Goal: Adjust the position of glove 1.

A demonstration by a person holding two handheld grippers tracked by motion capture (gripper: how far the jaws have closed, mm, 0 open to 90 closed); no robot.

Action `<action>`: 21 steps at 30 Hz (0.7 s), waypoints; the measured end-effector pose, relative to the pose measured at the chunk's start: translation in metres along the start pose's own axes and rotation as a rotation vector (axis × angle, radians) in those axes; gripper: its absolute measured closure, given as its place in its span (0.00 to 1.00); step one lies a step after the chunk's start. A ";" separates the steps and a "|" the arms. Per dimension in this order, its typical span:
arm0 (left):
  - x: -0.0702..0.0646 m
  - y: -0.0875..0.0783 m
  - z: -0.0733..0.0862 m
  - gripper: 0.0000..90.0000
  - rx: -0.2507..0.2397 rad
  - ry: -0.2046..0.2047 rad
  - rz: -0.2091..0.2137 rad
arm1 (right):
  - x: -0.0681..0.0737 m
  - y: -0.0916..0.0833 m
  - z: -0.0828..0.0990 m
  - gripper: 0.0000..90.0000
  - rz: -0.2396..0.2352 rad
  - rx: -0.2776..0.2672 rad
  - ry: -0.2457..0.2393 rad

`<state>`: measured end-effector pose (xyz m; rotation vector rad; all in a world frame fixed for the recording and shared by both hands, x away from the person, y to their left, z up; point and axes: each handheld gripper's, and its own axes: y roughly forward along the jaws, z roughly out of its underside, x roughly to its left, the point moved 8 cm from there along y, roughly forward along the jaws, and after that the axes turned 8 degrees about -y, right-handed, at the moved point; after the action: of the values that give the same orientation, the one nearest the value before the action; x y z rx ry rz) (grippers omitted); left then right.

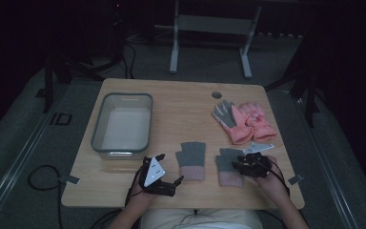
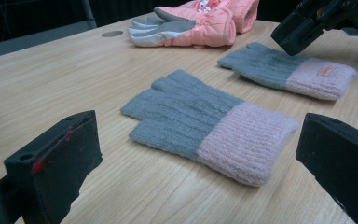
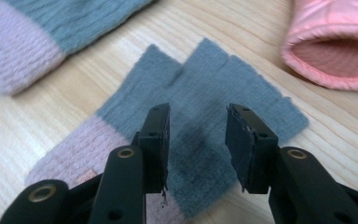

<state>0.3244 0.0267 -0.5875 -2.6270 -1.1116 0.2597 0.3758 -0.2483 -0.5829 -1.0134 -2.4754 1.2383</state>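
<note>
Two grey knit gloves with pink cuffs lie flat on the wooden table (image 1: 181, 109). The left knit glove (image 1: 191, 160) (image 2: 205, 126) (image 3: 37, 37) sits just ahead of my left gripper (image 1: 174, 182) (image 2: 196, 133), whose jaws stand wide open and hold nothing. Over the right knit glove (image 1: 225, 168) (image 2: 289, 70) (image 3: 223, 79) hovers my right gripper (image 1: 237, 166) (image 2: 298, 32) (image 3: 198, 116). Its jaws stand apart above the grey part, not pressing on the cloth. A pair of padded pink gloves (image 1: 248, 121) (image 2: 200, 23) (image 3: 335, 46) with grey palms lies farther back on the right.
A clear plastic bin (image 1: 122, 152) stands on the table's left half, with nothing visible in it. A round cable hole (image 1: 217, 94) (image 2: 112, 33) sits near the far edge. Beyond the table stand a white desk frame and cables on the dark floor.
</note>
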 end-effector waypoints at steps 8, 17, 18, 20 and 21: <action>0.000 0.000 0.000 0.00 -0.002 -0.005 0.005 | 0.006 0.016 0.004 0.67 -0.010 0.038 -0.019; 0.001 0.000 0.000 0.00 -0.003 -0.008 0.007 | 0.009 0.019 0.009 0.80 0.029 -0.018 0.039; 0.001 0.000 0.000 0.00 -0.002 -0.009 0.007 | 0.009 0.019 0.009 0.85 0.037 -0.023 0.038; 0.001 0.000 0.000 0.00 0.000 -0.013 0.008 | 0.012 0.019 0.008 0.93 0.062 -0.024 0.012; 0.001 0.000 0.000 0.00 -0.001 -0.019 0.009 | 0.013 0.019 0.007 0.94 0.065 -0.020 0.017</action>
<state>0.3255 0.0276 -0.5874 -2.6363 -1.1071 0.2859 0.3722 -0.2368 -0.6033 -1.1134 -2.4658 1.2205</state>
